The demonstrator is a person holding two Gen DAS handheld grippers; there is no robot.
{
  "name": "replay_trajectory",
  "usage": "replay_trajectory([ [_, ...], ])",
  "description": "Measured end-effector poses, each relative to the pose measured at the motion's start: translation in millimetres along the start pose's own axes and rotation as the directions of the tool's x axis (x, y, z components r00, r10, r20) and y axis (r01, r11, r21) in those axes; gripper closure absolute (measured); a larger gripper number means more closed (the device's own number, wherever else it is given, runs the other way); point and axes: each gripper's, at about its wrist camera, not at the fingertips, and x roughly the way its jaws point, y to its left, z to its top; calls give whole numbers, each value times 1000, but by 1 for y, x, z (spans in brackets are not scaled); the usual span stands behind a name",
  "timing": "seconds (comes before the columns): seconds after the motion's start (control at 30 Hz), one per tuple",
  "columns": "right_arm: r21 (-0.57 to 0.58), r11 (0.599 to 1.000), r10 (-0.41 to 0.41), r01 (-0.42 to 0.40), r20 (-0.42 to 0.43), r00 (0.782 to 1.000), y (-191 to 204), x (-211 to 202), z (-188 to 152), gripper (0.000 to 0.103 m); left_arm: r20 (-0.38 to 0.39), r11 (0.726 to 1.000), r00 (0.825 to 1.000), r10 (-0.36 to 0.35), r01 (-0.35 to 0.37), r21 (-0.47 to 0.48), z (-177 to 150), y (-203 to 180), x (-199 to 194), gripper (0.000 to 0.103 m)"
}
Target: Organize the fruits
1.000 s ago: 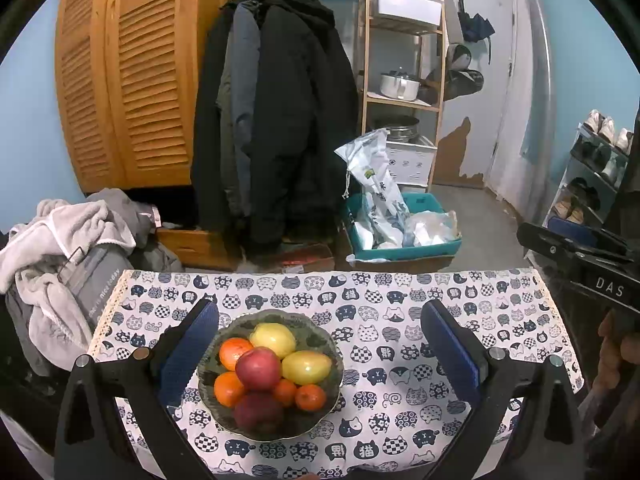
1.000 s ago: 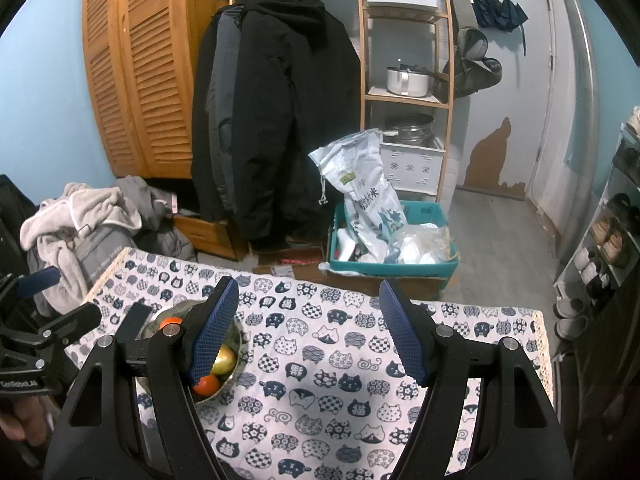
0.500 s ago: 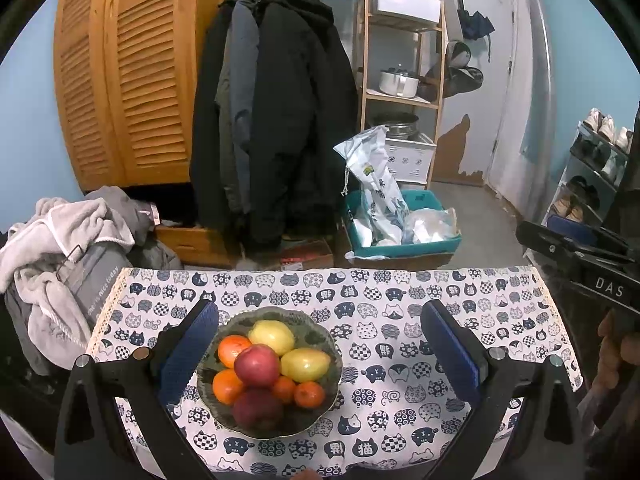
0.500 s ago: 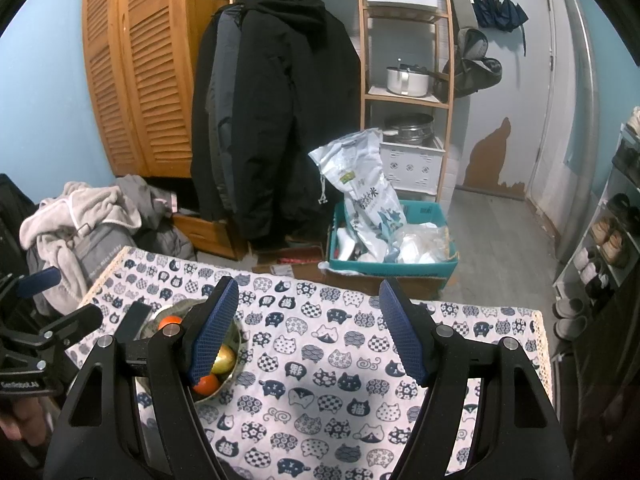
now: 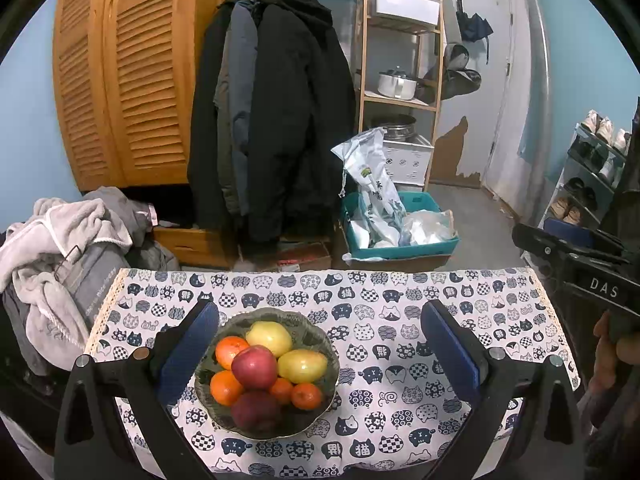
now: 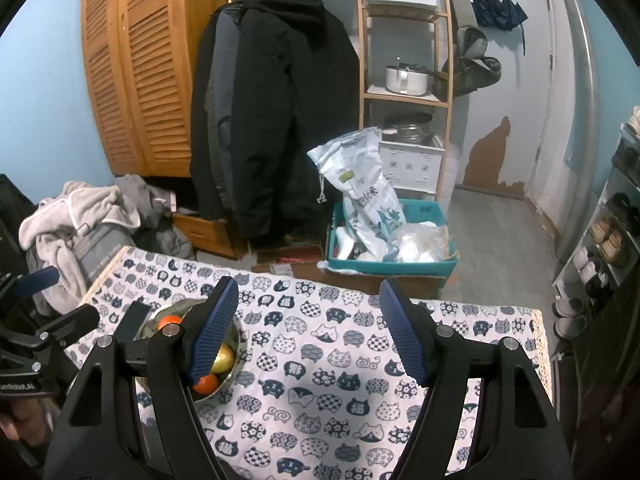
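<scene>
Cat-patterned white tablecloth (image 5: 400,376) is shown bearing a dark scalloped ceramic bowl (image 5: 320,344) heaped with red apples, yellow pears and small oranges. Left gripper (image 5: 320,352) and right gripper (image 6: 308,336) are both spread and empty. Toppling of the top red apple (image 5: 254,366) could follow a careless pinch. Hardly anything has shifted since earlier.

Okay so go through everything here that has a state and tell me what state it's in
left gripper: open, empty, above the bowl
right gripper: open, empty
bowl: upright, heaped with fruit
wardrobe doors: shut
teal crate: full, bag sticking out
tablecloth: spread flat
</scene>
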Motion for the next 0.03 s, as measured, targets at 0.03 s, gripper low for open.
replay_trajectory([
  [0.03,0,1000,-1,1,0,1000,0,0,0,31,-1,1000,1000,0,0,-1,0,0,0,1],
])
